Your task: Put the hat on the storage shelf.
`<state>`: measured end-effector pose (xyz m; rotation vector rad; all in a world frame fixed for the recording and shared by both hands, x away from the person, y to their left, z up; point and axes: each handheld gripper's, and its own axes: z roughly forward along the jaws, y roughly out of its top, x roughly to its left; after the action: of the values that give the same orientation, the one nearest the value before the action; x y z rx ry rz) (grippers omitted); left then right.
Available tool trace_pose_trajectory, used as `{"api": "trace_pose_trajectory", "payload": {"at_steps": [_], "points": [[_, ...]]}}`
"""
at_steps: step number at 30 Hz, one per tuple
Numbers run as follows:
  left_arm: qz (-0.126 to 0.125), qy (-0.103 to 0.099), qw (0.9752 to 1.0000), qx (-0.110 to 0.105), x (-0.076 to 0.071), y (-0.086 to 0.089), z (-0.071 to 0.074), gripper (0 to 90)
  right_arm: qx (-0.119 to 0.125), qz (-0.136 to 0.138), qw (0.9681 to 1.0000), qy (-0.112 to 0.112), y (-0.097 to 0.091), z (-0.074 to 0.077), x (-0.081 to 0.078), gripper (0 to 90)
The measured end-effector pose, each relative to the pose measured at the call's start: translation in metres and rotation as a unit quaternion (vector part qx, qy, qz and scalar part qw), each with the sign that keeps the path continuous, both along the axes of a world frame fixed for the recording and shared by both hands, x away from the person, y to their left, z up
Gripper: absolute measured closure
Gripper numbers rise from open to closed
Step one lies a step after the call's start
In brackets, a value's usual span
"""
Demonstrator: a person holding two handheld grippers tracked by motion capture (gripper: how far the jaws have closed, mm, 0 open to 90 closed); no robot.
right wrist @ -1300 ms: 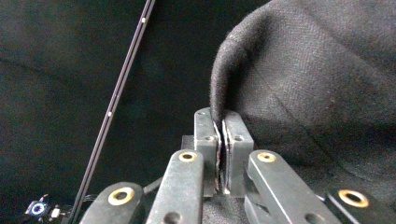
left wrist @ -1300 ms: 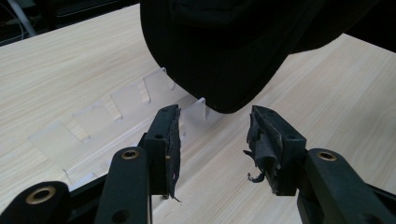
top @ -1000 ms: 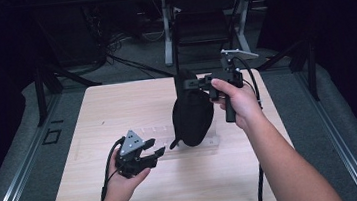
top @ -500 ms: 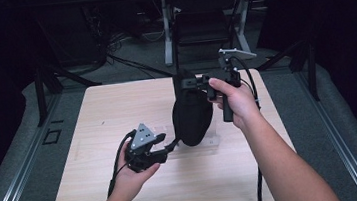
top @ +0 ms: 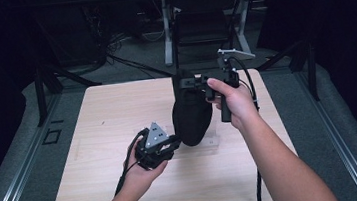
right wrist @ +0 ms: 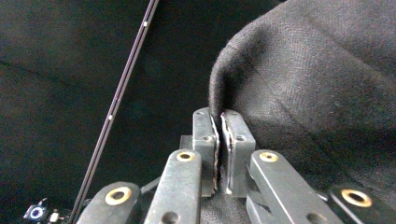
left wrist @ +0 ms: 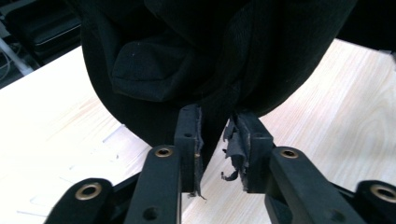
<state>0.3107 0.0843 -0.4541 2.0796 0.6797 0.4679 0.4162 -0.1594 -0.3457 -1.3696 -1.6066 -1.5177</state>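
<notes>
- Right gripper [right wrist: 218, 122]: fingers [right wrist: 204, 140] clenched on an edge fold of a black woven fabric garment [top: 191, 111], pads nearly meeting with the cloth pinched between them.
- Left gripper [left wrist: 217, 135]: fingers [left wrist: 188, 135] have just been closing around the garment's lowest seam; a gap remains between the frayed pads, the seam hangs within it, and no firm pinch shows yet.
- The garment hangs from the right gripper above the pale wooden counter [top: 98, 119], its rounded bottom just over the counter's middle, with the left gripper just beside that bottom.
- Progress, as judged: the lift is done and the top is held; securing the lower edge is under way, and spreading or folding the garment is left.
</notes>
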Motion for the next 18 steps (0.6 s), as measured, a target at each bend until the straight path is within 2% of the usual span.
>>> {"api": "trace_pose_trajectory", "payload": {"at_steps": [9, 18], "points": [[0.003, -0.008, 0.9999, 0.006, -0.0008, 0.0014, -0.0011, 80.5, -0.002, -0.001, 1.0, -0.004, -0.0007, 0.0019, -0.0015, 83.8], [0.004, -0.018, 0.9997, 0.014, -0.0028, -0.0014, -0.0019, 81.4, -0.006, 0.0, 0.9998, -0.018, 0.0006, 0.0093, -0.0054, 79.6]]}}
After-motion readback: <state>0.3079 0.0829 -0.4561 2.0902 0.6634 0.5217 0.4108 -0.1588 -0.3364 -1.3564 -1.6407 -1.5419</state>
